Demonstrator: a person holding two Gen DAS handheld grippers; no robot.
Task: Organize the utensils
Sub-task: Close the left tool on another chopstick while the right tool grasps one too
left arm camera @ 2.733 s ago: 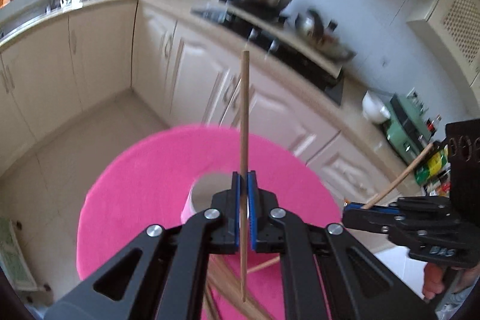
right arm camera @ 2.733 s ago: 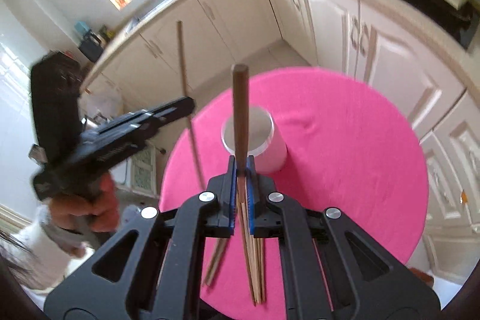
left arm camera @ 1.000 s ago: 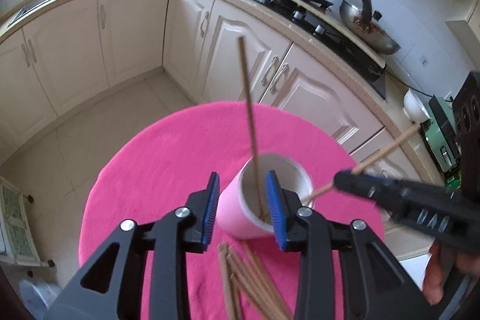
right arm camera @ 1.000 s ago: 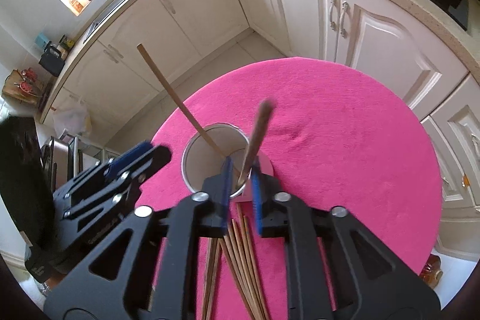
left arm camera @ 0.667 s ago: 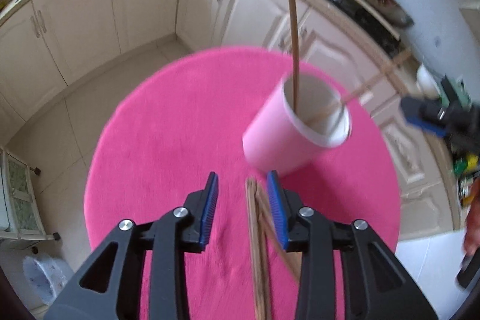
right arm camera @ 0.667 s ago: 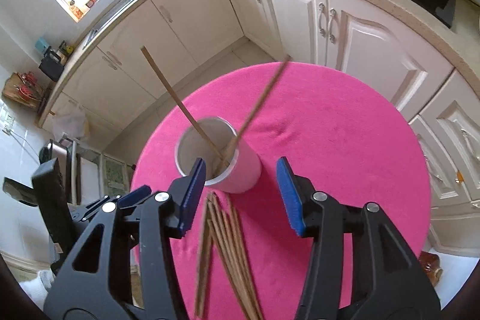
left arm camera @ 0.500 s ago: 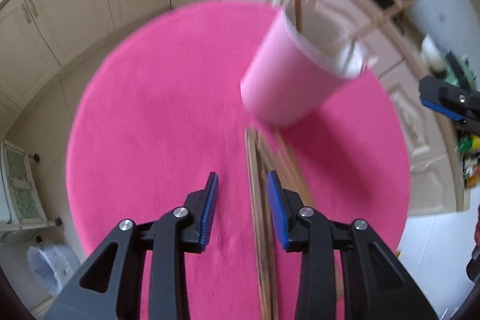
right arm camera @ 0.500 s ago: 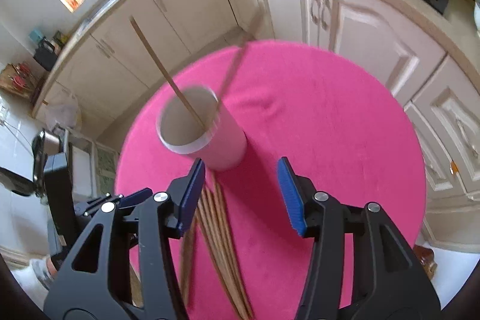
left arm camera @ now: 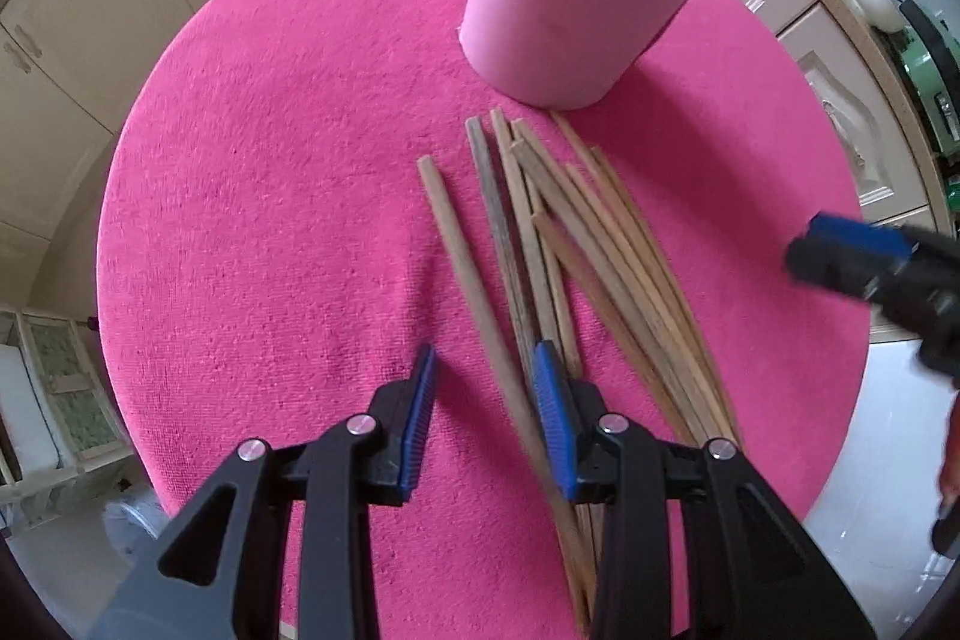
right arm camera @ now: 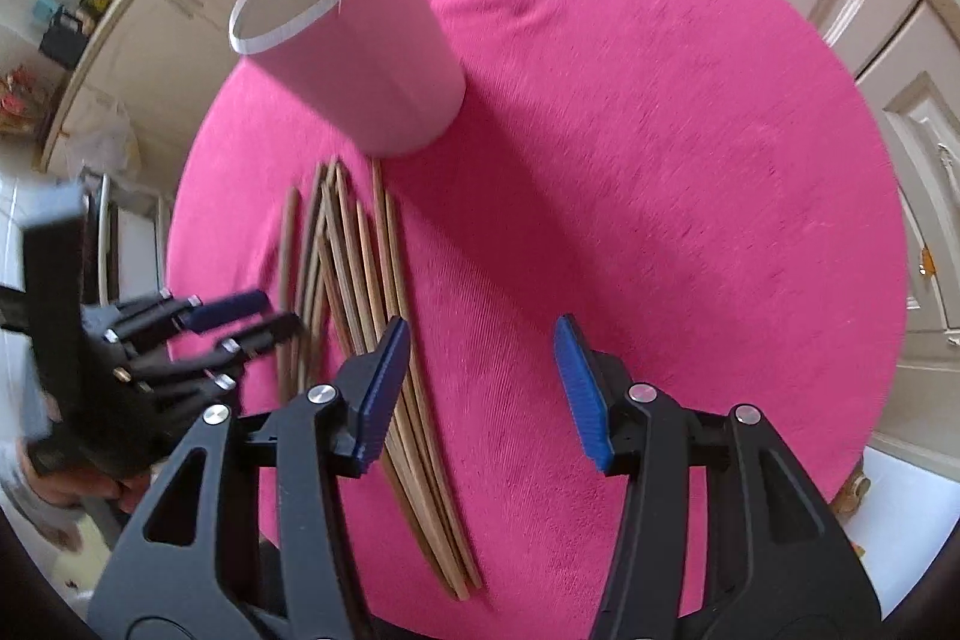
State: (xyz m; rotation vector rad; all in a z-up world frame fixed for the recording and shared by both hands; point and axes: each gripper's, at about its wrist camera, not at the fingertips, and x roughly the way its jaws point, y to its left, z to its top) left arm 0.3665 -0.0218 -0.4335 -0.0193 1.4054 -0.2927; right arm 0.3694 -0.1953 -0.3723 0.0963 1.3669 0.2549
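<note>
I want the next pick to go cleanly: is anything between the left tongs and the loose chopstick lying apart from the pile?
Nothing visible does. The left tongs stand open right over the single chopstick, which runs between the blue pads on bare pink cloth. The pile of chopsticks lies close beside the right-hand pad, so it could get nudged.
</note>
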